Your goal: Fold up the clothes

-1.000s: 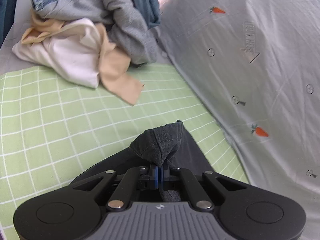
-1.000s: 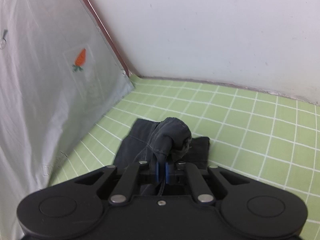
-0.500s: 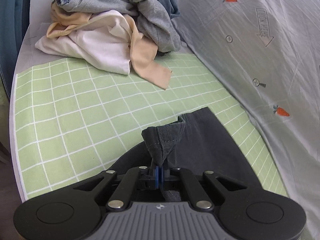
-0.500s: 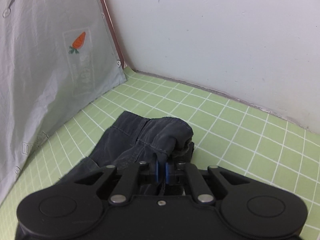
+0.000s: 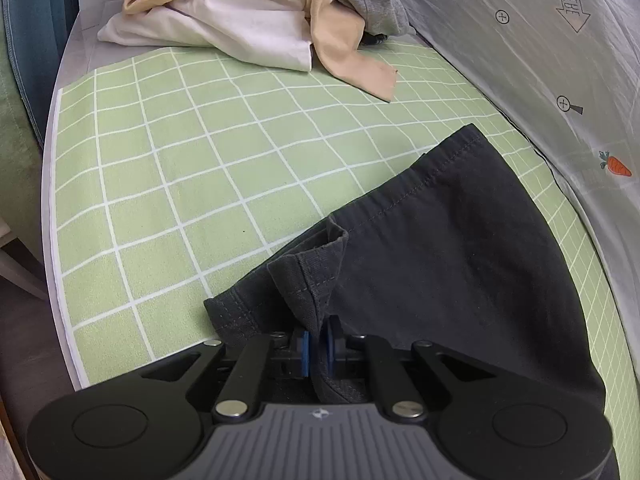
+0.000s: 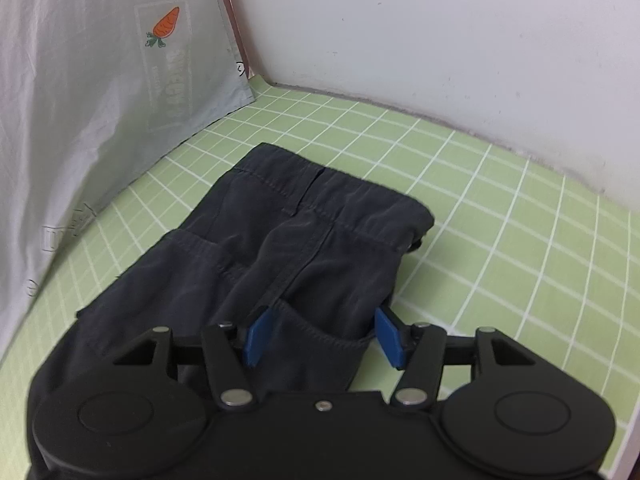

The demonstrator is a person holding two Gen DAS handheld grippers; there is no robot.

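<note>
Dark trousers lie spread on the green checked mat, waistband toward the white wall in the right wrist view, one side running near the grey carrot-print sheet; the cloth appears doubled, a lower layer showing under the top edge in the left wrist view; the left gripper has its blue pads pressed together on a bunched hem corner of the trousers, lifted slightly off the mat; the right gripper has its jaws spread wide, the blue pads standing either side of a fabric edge without touching it; judged from this, the step in hand is the laying-down of a fold, one end let go and the other end held; the next move plausibly calls for the left jaws to part so that the pinched corner drops flat and in line with the layer beneath, then for both grippers to take fresh holds for a further fold, or to smooth the panel; whether the fold count is complete cannot be settled from these views; a heap of other clothes, white, beige and grey, lies at the far end of the mat, well apart from the trousers.
</note>
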